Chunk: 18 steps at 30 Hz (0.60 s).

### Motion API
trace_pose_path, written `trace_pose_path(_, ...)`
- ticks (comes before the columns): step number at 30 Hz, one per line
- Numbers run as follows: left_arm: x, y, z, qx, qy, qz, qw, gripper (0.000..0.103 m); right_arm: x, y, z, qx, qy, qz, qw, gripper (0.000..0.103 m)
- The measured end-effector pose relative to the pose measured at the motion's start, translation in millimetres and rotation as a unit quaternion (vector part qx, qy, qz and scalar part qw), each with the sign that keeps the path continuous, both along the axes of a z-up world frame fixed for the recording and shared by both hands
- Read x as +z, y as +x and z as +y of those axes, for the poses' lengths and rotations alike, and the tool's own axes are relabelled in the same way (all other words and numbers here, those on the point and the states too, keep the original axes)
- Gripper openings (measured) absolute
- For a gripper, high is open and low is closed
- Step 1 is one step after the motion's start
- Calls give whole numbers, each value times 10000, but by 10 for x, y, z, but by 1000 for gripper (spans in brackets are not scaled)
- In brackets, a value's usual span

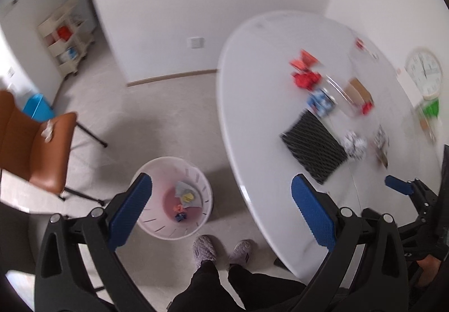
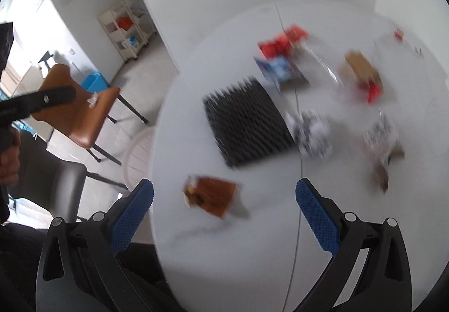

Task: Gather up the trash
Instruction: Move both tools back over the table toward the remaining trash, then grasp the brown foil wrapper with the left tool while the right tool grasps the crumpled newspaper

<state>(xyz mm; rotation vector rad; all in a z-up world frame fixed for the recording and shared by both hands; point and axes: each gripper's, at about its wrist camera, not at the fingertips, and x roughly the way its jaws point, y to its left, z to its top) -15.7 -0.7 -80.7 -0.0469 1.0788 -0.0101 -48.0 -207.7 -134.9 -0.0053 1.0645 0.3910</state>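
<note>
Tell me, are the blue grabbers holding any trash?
No. The left gripper and right gripper are both open, nothing between their fingers.

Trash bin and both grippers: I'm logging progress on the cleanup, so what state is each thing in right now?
Trash bin: upright on the floor, a few scraps inside, far from full.
Left gripper: open, empty.
Right gripper: open, empty, above the table edge.
Brown wrapper: lying on the white table, not picked up.
Crumpled paper ball: on the table.
Black mat: flat on the table.
</note>
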Motion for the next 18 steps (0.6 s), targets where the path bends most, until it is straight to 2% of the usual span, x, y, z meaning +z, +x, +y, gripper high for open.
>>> trace_pose_path(5,-230,110,-402,-668,-48,261,9974,95,-323,-42,-155,-115,22,374,9992,100)
trace_pose_path(8,-458,131,-691,-1317,-63,426,9904,95,-408,-6,-287,-237,81,481,9985,100)
trace_pose_path(11,-705,105,-1026,-2209,25,575,9736,95,-433,57,-439,-356,120,537,9979,100)
trace_pose_path(14,-895,113,-1251,-2788,171,678,9578,95,-451,127,-596,-430,43,545,9976,100)
trace_pose_path(15,-983,136,-1338,-3031,234,756,9497,95,-455,159,-631,-438,19,551,9975,100)
trace_pose_path(17,-1097,162,-1444,-3324,349,859,9386,95,-463,219,-709,-452,-41,563,9974,100)
trace_pose_path(18,-1159,175,-1493,-3472,416,913,9324,91,-467,241,-737,-453,-61,580,9973,100)
